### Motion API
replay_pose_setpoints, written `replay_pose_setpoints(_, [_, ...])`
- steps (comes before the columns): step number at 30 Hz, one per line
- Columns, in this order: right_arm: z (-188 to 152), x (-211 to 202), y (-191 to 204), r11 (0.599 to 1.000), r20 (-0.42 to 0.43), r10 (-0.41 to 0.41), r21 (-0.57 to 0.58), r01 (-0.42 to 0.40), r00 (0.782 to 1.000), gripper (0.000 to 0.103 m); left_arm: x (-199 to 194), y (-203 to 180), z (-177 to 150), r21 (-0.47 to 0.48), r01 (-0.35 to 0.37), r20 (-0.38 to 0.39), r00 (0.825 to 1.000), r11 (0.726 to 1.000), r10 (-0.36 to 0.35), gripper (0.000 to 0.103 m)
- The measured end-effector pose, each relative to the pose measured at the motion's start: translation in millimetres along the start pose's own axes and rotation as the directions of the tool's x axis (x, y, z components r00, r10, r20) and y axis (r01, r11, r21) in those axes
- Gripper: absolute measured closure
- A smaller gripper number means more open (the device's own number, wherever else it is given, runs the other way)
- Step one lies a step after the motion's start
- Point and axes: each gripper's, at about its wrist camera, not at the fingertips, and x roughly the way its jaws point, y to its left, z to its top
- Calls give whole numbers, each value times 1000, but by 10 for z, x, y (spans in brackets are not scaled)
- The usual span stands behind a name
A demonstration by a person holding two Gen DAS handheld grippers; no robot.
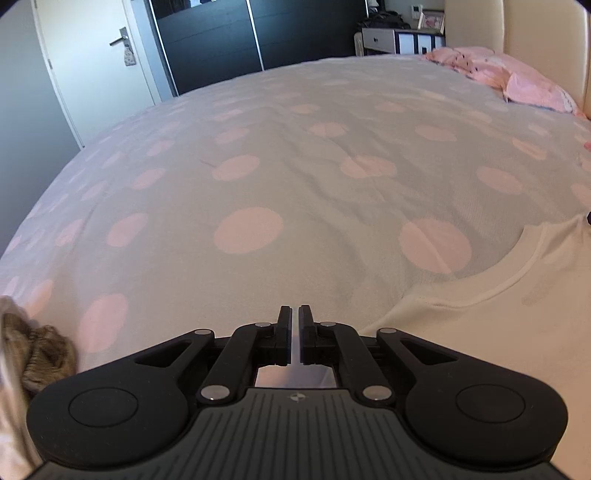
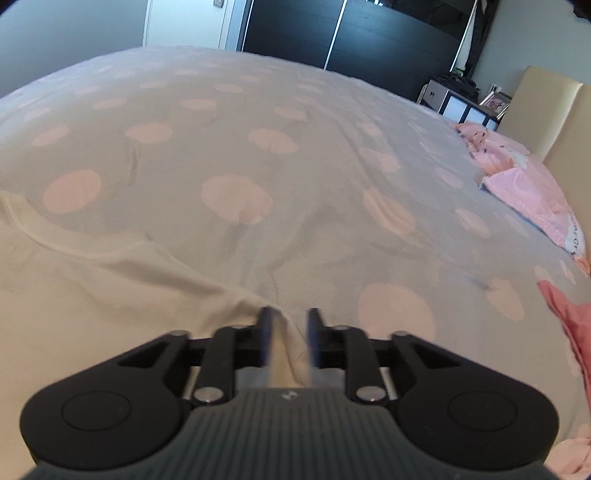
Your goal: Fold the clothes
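A bedroom with a big spotty bed

I see a wide bed (image 1: pixel 295 155) with a pale cover full of pink dots, and pink pillows (image 1: pixel 517 77) by a cream headboard (image 1: pixel 517 33). Behind the bed stands a big black wardrobe (image 1: pixel 236 37) with sliding doors. Next to it is a white door (image 1: pixel 92 62) with a metal handle (image 1: pixel 119 38). A small white bedside shelf (image 1: pixel 399 40) holds a picture frame (image 1: pixel 431 19). The wall (image 2: pixel 70 26) looks grey-blue. Daylight makes the room bright.
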Motion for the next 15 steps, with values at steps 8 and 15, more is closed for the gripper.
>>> replay_pose_setpoints(8, [-95, -770, -288, 999, 6, -33, 41, 33, 999, 56, -734, 435, -473, -120, 46, -83, 995, 992, -56, 68])
replay_pose_setpoints(15, [-472, -1081, -792, 962, -93, -4, 270, 29, 996, 56, -758, 635, -866, -321, 71, -124, 985, 945, -116, 57])
